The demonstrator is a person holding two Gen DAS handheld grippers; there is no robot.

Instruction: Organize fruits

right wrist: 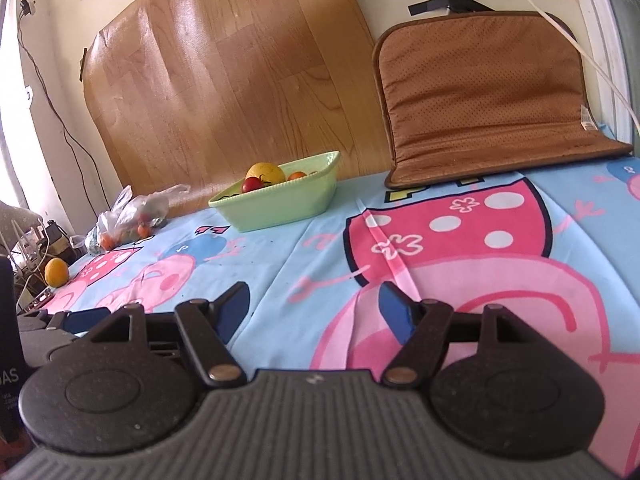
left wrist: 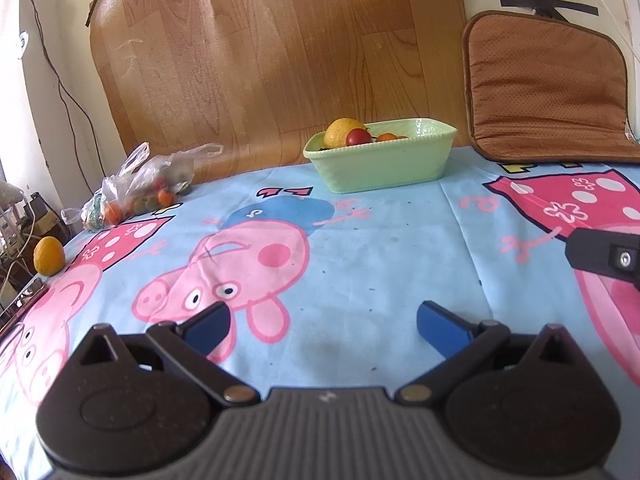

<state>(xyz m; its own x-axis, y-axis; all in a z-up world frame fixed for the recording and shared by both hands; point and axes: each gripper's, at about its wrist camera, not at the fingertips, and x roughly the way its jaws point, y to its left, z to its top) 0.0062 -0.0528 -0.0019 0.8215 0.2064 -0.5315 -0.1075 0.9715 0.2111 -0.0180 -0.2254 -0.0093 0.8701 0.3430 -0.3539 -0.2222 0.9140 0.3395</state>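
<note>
A pale green basket [left wrist: 384,168] stands at the back of the table and holds a yellow-orange fruit [left wrist: 343,131], a red fruit [left wrist: 358,137] and a small orange one [left wrist: 387,136]. It also shows in the right wrist view [right wrist: 280,208]. A lone orange [left wrist: 49,256] sits at the table's far left edge; it also shows in the right wrist view [right wrist: 56,273]. A clear plastic bag [left wrist: 140,188] of small fruits lies at the back left. My left gripper [left wrist: 322,328] is open and empty above the cloth. My right gripper [right wrist: 314,312] is open and empty too.
A Peppa Pig cloth [left wrist: 380,248] covers the table. A brown cushion [left wrist: 548,92] leans on the wall at the back right. A wood-pattern sheet [left wrist: 280,52] hangs behind the basket. Clutter and cables lie off the left edge [left wrist: 16,232].
</note>
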